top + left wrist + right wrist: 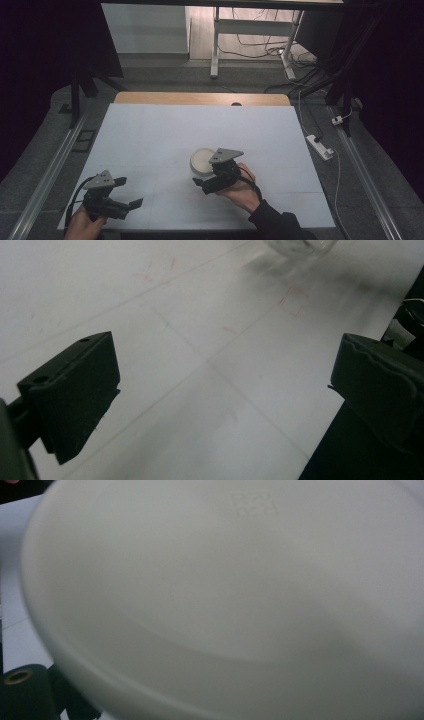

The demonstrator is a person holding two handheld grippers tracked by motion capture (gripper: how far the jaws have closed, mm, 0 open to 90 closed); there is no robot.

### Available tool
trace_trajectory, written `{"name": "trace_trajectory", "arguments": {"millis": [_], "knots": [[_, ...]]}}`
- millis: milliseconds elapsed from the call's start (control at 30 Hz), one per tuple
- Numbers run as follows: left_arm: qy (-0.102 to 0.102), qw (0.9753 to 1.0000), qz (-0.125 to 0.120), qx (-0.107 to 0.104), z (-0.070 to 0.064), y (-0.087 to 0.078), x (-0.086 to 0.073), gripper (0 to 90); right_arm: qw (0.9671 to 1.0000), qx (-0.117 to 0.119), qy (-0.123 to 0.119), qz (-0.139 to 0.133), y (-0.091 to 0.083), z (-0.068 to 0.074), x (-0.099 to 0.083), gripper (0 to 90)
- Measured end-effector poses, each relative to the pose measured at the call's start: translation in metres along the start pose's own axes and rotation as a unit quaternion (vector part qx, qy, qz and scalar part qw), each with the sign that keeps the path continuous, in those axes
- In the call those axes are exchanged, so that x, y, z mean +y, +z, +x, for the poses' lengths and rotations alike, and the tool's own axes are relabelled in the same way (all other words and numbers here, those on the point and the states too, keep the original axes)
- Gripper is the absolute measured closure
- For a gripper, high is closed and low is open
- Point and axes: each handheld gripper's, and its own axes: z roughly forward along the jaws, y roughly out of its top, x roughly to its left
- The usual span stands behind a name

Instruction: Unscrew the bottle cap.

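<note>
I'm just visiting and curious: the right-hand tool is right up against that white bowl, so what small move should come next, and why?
Probably close the right gripper on the near rim of the white bowl. In the right gripper view the bowl looms very close, with one jaw low beside its edge. Whether the jaws already pinch it cannot be told. The left gripper hangs open, apart from the bowl.

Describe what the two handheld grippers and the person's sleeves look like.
Both the left gripper and the right gripper are black, each topped by a grey three-cornered plate and trailing a black cable. The jaws are blocky black pads. A dark sleeve covers the right forearm.
</note>
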Motion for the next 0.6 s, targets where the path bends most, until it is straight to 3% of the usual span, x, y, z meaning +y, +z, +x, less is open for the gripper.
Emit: {"name": "trace_trajectory", "arguments": {"millis": [267, 367, 600], "knots": [[0.038, 0.9987, -0.008, -0.034, -0.004, 0.012, 0.027, 0.0, 1.0000, 0.007, -0.003, -0.001, -0.001, 0.002, 0.000, 6.3], [0.057, 0.9978, -0.004, -0.035, -0.007, 0.016, 0.035, 0.0, 0.9999, 0.009, -0.005, 0.000, -0.001, 0.002, 0.000, 6.3], [0.080, 0.9959, 0.000, -0.042, -0.013, 0.026, 0.053, 0.0, 0.9999, 0.012, -0.009, 0.000, -0.001, 0.003, 0.001, 6.3]]}}
